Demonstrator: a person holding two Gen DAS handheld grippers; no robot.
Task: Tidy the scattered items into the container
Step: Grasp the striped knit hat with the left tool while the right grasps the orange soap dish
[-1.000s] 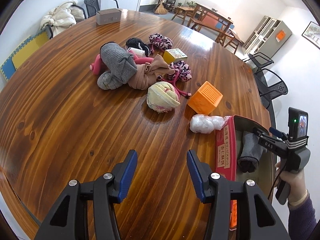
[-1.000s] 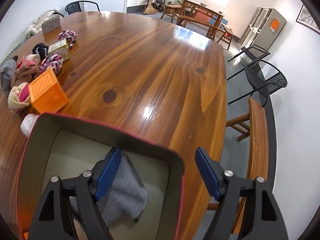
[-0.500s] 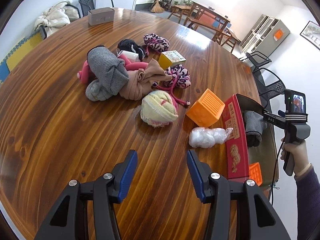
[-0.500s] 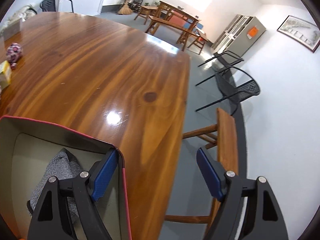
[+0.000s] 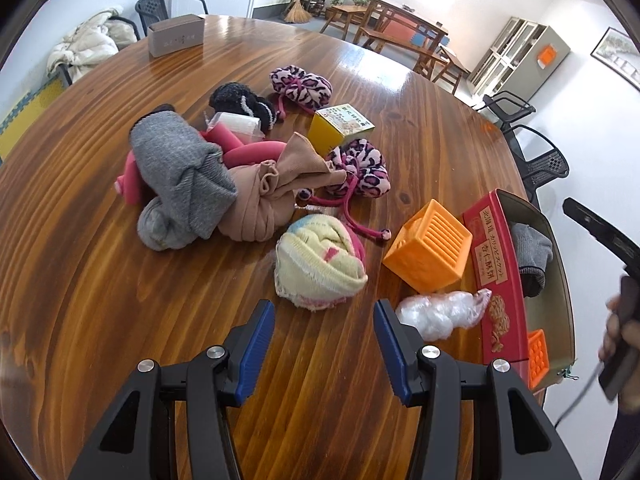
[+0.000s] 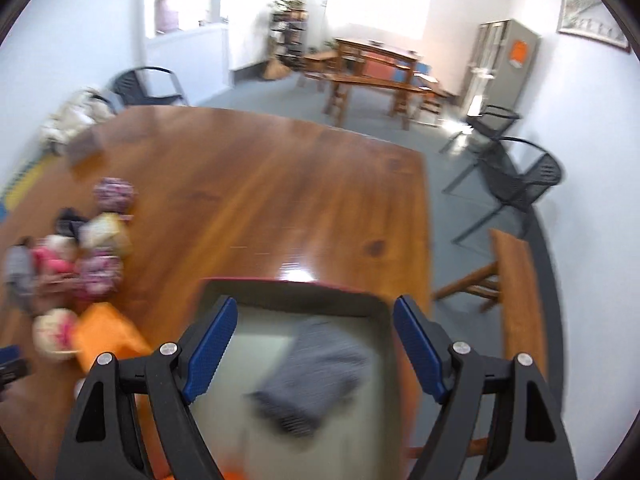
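right gripper [image 6: 314, 348] apart, empty, risen above container [image 6: 296, 292] | grey sock [image 6: 312, 376] now inside | left gripper [image 5: 324, 344] apart, empty, closer to yellow bundle [image 5: 320, 264], lower centre

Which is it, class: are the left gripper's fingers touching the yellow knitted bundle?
Apart. The left wrist view shows bare table between the left gripper and the yellow knitted bundle.
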